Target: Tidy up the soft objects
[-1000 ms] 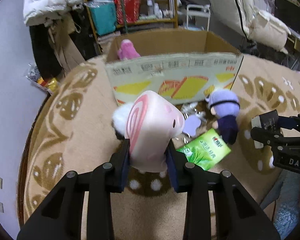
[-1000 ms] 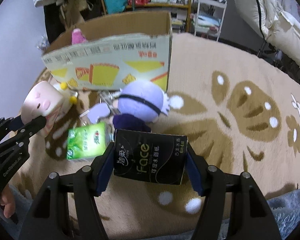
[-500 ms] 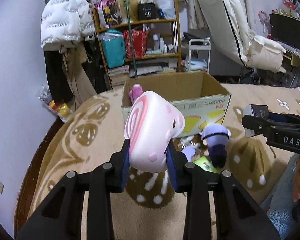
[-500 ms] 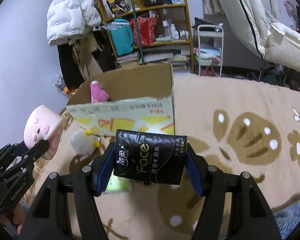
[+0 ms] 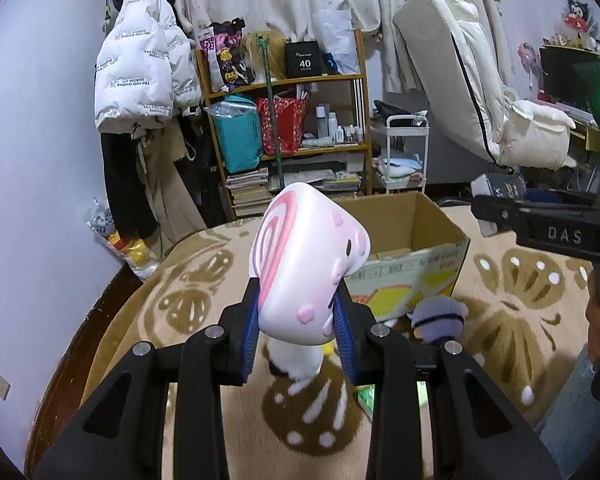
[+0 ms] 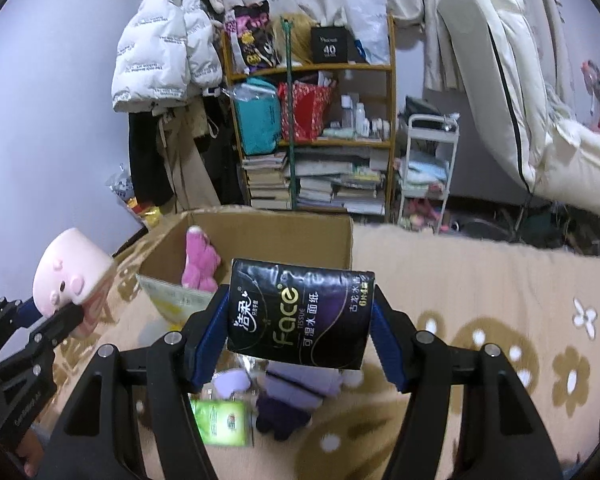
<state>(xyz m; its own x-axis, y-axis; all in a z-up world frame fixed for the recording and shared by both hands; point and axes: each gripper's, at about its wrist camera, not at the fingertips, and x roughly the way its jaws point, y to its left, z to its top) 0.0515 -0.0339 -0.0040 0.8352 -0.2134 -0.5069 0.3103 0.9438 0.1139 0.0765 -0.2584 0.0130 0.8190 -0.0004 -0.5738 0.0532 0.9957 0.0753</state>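
My left gripper (image 5: 296, 330) is shut on a pink pig plush (image 5: 306, 260), held up over the rug; the same pig plush (image 6: 70, 272) shows at the left of the right wrist view. My right gripper (image 6: 300, 330) is shut on a black tissue pack (image 6: 300, 316) with "Face" printed on it. Ahead stands an open cardboard box (image 6: 260, 236) with a magenta plush (image 6: 200, 260) inside. Below on the rug lie a purple doll (image 5: 440, 318), a green tissue pack (image 6: 220, 422) and a white plush (image 5: 296, 360), each partly hidden by the grippers.
A beige patterned rug (image 5: 512, 308) covers the floor. Behind the box stand a wooden shelf (image 5: 292, 148) packed with bags and books, a white cart (image 5: 406, 152), hanging coats (image 5: 140, 80) and a white folded mattress (image 5: 472, 80). A person's hand (image 5: 596, 316) is at the right edge.
Both grippers have risen and tilted upward with their loads; the box and floor toys have sunk lower in both views, and the shelf and wall now fill the top.
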